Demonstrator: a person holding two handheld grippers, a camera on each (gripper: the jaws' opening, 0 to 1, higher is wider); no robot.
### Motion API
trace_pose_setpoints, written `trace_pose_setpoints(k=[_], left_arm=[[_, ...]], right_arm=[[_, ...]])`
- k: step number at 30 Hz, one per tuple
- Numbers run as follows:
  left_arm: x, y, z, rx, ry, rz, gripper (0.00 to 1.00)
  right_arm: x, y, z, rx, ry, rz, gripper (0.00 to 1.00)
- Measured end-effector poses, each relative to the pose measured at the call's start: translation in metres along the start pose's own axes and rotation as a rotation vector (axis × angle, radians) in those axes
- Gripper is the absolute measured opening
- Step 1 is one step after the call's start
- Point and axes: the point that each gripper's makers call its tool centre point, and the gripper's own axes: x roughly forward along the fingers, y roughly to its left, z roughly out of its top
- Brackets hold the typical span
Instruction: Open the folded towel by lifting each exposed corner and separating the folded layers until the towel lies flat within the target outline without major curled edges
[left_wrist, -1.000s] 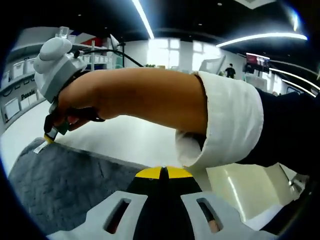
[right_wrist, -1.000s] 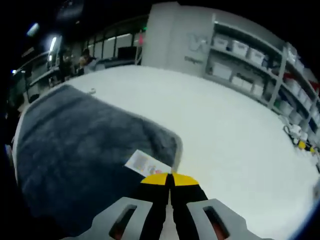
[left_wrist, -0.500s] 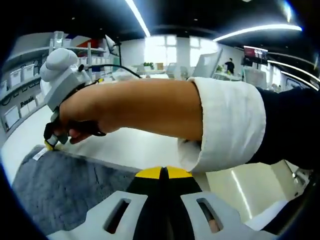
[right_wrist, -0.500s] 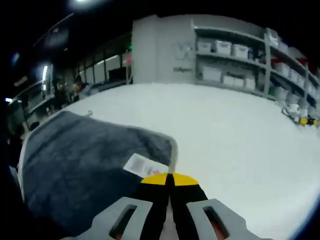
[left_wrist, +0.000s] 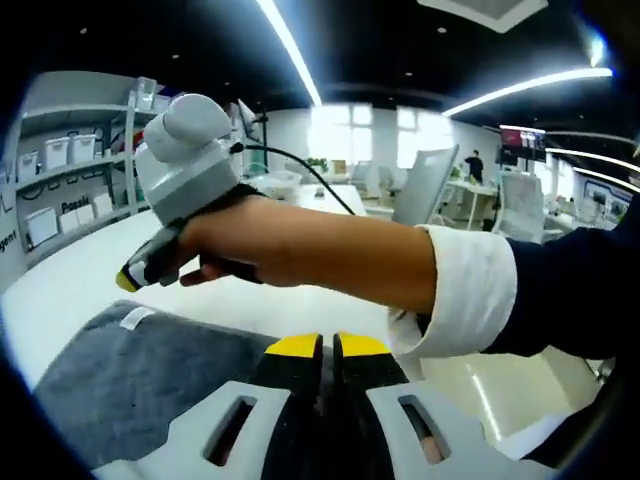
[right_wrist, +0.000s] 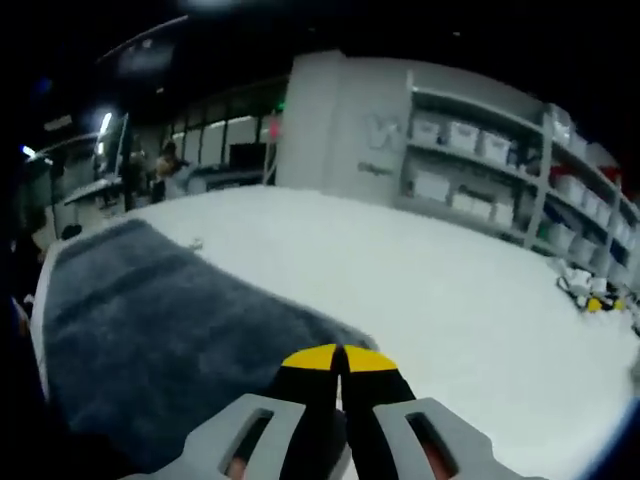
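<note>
A dark grey towel (left_wrist: 130, 385) lies spread on the white table (left_wrist: 70, 285), with a white label (left_wrist: 135, 318) near its far corner. My left gripper (left_wrist: 328, 346) sits low at the towel's near edge. Its yellow tips are almost touching, with a thin slit and nothing visible between them. A hand holds my right gripper (left_wrist: 130, 281) in the air just above the labelled corner, apart from the cloth and with its tips together. In the right gripper view the towel (right_wrist: 150, 320) stretches away to the left of the shut right gripper (right_wrist: 340, 357), whose jaws hide the corner.
The person's forearm and white sleeve (left_wrist: 460, 290) cross the left gripper view. The white table (right_wrist: 450, 300) runs wide to the right of the towel. Shelves with bins (right_wrist: 480, 150) line the far wall. People stand in the background (right_wrist: 170, 165).
My right gripper has risen off the towel's labelled corner, and the label is now hidden behind its jaws in its own view. A thin slit has appeared between my left gripper's tips.
</note>
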Motion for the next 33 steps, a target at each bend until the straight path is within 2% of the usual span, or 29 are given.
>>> trace_pose_setpoints(k=[3,7,11,13,15,22,25,26,28,30,31,33], left_arm=[[-0.015,0.01,-0.002,0.009,0.006,0.038,0.05],[-0.036,0.029,0.004,-0.002,0.0,0.078,0.05],[-0.059,0.046,-0.002,-0.004,0.008,0.128,0.04],[-0.066,0.053,-0.001,-0.031,0.0,0.127,0.04],[-0.073,0.053,-0.007,-0.053,0.004,0.123,0.04],[-0.104,0.07,-0.023,-0.055,0.012,0.197,0.08],[-0.119,0.075,-0.028,-0.055,0.007,0.229,0.13],[-0.126,0.079,-0.029,-0.054,-0.006,0.251,0.16],[-0.138,0.087,-0.027,-0.05,-0.045,0.301,0.23],[-0.151,0.091,-0.03,-0.055,-0.059,0.326,0.25],[-0.161,0.098,-0.029,-0.072,-0.088,0.357,0.26],[-0.173,0.104,-0.029,-0.095,-0.112,0.37,0.28]], right_arm=[[-0.006,0.01,0.001,-0.038,0.018,-0.009,0.0],[-0.015,0.023,0.005,-0.066,0.017,-0.009,0.0],[-0.022,0.034,0.01,-0.067,0.004,-0.003,0.0],[-0.025,0.039,0.013,-0.06,-0.009,0.001,0.0],[-0.023,0.036,0.016,-0.056,-0.016,0.005,0.0],[-0.03,0.049,0.019,-0.033,-0.049,0.02,0.0],[-0.035,0.054,0.022,-0.016,-0.083,0.024,0.0],[-0.038,0.058,0.029,0.002,-0.136,0.043,0.0],[-0.043,0.062,0.034,0.037,-0.174,0.05,0.01],[-0.051,0.066,0.04,0.063,-0.226,0.06,0.05],[-0.054,0.067,0.042,0.073,-0.242,0.058,0.06],[-0.058,0.071,0.042,0.076,-0.25,0.063,0.06]])
